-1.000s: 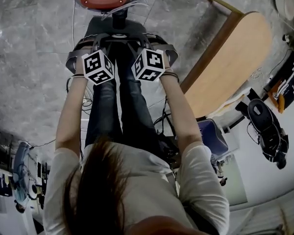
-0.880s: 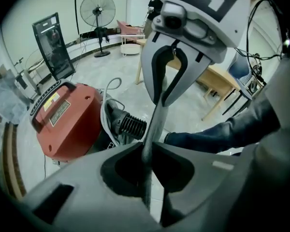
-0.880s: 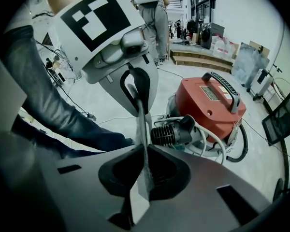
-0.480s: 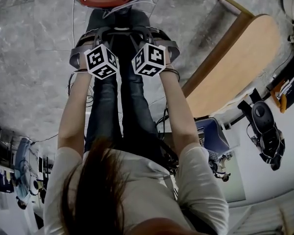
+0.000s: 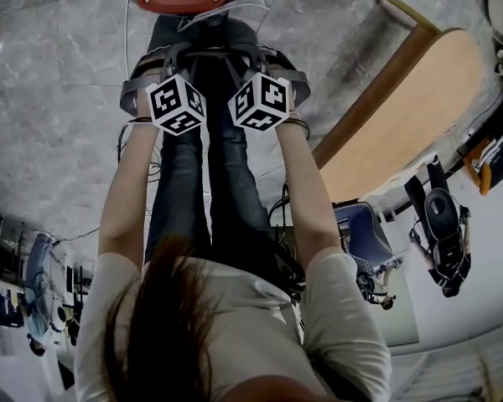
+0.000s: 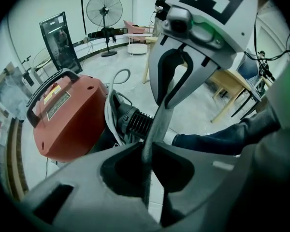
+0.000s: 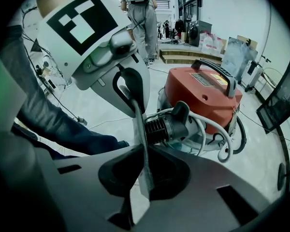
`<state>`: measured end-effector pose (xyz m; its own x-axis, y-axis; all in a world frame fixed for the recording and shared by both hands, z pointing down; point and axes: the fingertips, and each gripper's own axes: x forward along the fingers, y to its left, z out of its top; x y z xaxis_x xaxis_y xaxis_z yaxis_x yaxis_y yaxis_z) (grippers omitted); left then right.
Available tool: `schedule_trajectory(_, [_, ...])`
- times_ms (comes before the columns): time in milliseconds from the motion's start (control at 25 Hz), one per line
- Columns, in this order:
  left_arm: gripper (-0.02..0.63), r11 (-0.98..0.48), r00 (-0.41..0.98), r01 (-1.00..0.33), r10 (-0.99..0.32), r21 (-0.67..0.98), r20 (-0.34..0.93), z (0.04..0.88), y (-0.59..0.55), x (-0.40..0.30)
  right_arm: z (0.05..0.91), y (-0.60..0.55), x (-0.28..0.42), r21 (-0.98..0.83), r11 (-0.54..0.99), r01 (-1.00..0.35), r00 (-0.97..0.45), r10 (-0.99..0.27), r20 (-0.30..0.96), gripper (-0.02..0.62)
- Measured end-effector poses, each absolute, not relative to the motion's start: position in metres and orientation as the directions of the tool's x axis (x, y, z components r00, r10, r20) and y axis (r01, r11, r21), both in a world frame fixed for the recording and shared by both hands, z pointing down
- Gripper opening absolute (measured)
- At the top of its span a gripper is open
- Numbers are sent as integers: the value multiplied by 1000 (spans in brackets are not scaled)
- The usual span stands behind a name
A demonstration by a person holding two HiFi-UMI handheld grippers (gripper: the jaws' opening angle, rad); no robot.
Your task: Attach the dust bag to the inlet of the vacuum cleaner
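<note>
I can't read the label (image 6: 58, 105) on the red vacuum cleaner (image 6: 70, 124); left gripper (image 6: 148, 149) and right gripper (image 7: 144, 149) each pinch the thin grey dust bag (image 6: 157, 124), edge-on, near its black ribbed inlet (image 6: 135, 122).

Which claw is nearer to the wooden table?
The right claw: the wooden table stands on its side of the head view, farther from the left claw.

We see a red vacuum cleaner (image 6: 67, 124) with a black handle (image 6: 43, 88) and a black ribbed inlet (image 6: 135, 122). In front of it the dust bag (image 6: 157, 122) is plain grey. The left gripper (image 6: 147, 151) and right gripper (image 7: 142, 153) are grey, each bearing a white cube (image 5: 176, 105) patterned with black squares. Under the vacuum cleaner the floor (image 5: 59, 99) is marbled grey. Near it the jeans (image 5: 180, 191) are dark blue.
</note>
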<state>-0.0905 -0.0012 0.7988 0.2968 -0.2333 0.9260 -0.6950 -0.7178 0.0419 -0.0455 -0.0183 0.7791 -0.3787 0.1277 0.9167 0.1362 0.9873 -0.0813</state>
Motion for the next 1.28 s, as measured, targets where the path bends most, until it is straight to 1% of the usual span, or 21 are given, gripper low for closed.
schedule_trajectory(160, [52, -735, 286, -677, -237, 22, 928, 798, -3, -93, 780, -17, -46, -90, 992, 83, -394, 116, 912, 26])
schedule_trajectory(280, [58, -746, 280, -666, -238, 10, 930, 797, -9, -96, 779, -19, -48, -105, 994, 15, -413, 102, 905, 26])
schedule_trajectory(400, [66, -708, 272, -706, -252, 15, 929, 796, -14, -100, 780, -27, -49, -123, 988, -97, -429, 70, 901, 31])
schedule_trajectory(480, [63, -669, 272, -743, -269, 24, 924, 796, -15, -99, 780, -31, -48, -129, 981, -142, -425, 57, 903, 32])
schedule_trajectory(720, [60, -550, 280, -832, -306, 71, 910, 802, -14, -100, 784, -43, -53, -98, 989, -112, -390, 48, 920, 35])
schedule_trajectory(840, [60, -505, 296, -856, -313, 106, 902, 803, -10, -101, 786, -47, -57, -98, 991, -94, -376, 55, 925, 38])
schedule_trajectory(960, [60, -523, 300, -846, -314, 100, 901, 803, -9, -103, 785, -45, -58, -95, 991, -99, -388, 49, 920, 38])
schedule_trajectory(1160, [63, -620, 305, -782, -289, 65, 908, 800, -19, -104, 785, -40, -53, -155, 957, -246, -444, 30, 895, 37])
schedule_trajectory(1280, [71, -664, 308, -747, -288, 43, 907, 794, -26, -104, 781, -39, -50, -167, 939, -301, -460, 10, 888, 37])
